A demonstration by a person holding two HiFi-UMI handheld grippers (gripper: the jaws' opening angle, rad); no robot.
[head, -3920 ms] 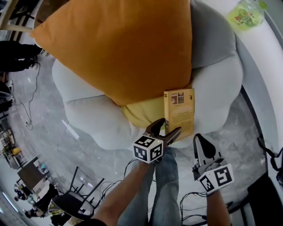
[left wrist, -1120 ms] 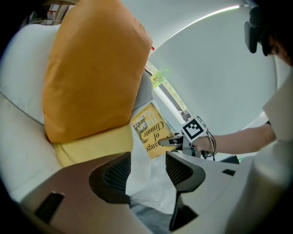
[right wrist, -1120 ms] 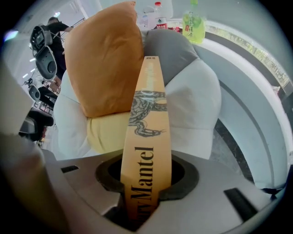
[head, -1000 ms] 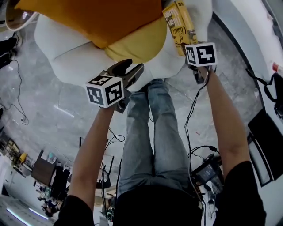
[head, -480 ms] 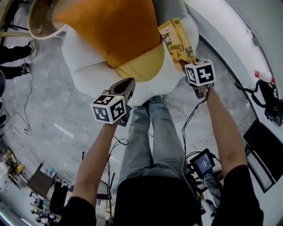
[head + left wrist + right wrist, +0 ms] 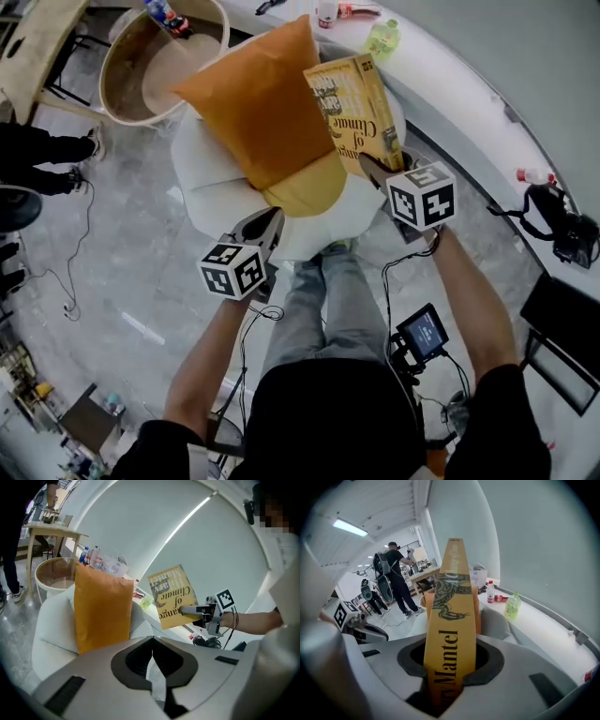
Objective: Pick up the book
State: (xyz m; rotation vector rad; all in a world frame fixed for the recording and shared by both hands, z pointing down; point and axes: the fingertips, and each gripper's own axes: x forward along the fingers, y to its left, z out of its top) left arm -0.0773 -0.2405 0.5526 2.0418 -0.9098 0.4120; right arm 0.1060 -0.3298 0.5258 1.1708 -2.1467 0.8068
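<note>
The right gripper (image 6: 372, 169) grasps the book (image 6: 354, 105) at its spine edge, between its jaws; left gripper (image 6: 266, 225) clenched, empty.

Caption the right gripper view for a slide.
Right gripper shut on the yellow book, held upright, spine facing the camera.

The book (image 6: 354, 108) has a smooth, faintly glossy yellow paper cover. The cushion (image 6: 253, 112) is matt orange cloth, the chair (image 6: 206, 178) soft pale fabric. The floor (image 6: 112, 262) looks like polished grey stone. The left gripper (image 6: 267, 221) and right gripper (image 6: 373, 172) are matt grey plastic.
</note>
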